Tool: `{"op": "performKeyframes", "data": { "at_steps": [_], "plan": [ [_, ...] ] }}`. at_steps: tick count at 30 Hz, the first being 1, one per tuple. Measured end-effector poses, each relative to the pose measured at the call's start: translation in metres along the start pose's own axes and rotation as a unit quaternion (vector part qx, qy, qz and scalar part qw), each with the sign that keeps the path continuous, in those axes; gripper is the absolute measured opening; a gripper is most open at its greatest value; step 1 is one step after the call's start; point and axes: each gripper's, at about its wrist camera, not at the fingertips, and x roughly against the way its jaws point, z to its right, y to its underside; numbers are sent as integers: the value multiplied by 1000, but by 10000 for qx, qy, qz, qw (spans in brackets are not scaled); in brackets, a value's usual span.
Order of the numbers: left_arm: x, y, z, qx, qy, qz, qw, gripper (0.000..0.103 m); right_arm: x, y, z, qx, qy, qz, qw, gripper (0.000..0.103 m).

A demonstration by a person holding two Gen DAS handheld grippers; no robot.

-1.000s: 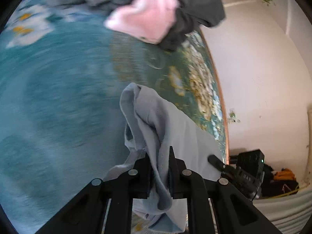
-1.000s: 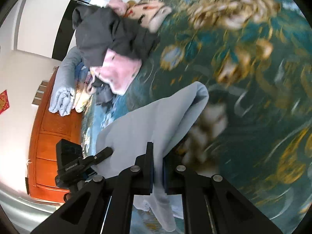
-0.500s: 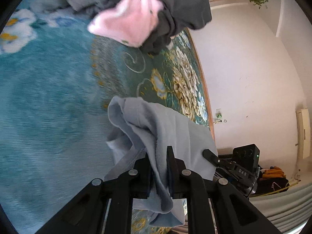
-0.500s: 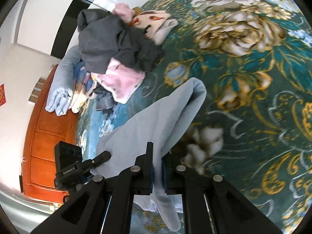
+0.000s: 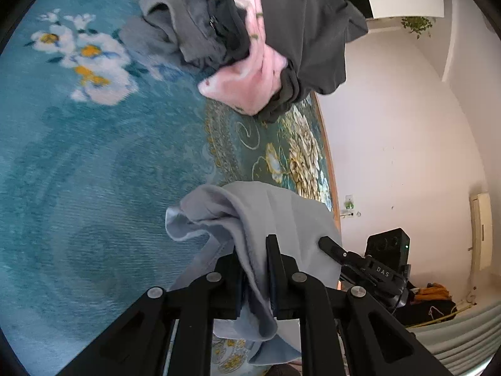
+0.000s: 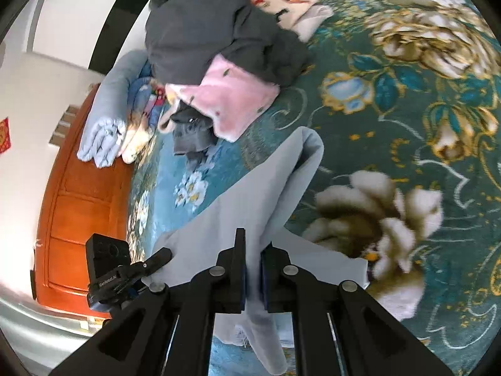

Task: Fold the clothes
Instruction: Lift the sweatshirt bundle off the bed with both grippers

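Left wrist view: both tongs stay clenched on the grey garment; clothes pile now nearer.

Left hand-held gripper and right hand-held gripper: jaws clamped on cloth, both pointing downward.

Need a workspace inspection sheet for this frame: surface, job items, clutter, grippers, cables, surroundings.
Surface: teal floral bedspread, soft, bare where the cloth hangs.
Job's things: light grey cloth hanging stretched between both grippers; unfolded pile behind it, dark grey garment over pink garment.
Clutter: blue bundle and patterned bedding by the headboard.
Grippers: left gripper shut on the cloth; right gripper shut on the cloth.
Cables: yellow cord on the floor by the wall.
Surroundings: white wall, wall socket, dark bags on the floor.
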Motion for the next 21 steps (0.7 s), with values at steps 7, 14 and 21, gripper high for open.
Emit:
{"op": "performKeyframes", "data": {
  "at_steps": [7,14,21],
  "plan": [
    [68,-7,-38,170,-31,360,9992,14,-45,13,-62,444,-90,-350,9984,7],
    [164,-23,-85,279,-260,860,9956,14,-117,33,-134,655,-374,-750,9943,7],
    [222,-19,-123,471,-426,1202,9907,14,-171,58,-186,892,-626,-1102,9879,7]
  ]
}}
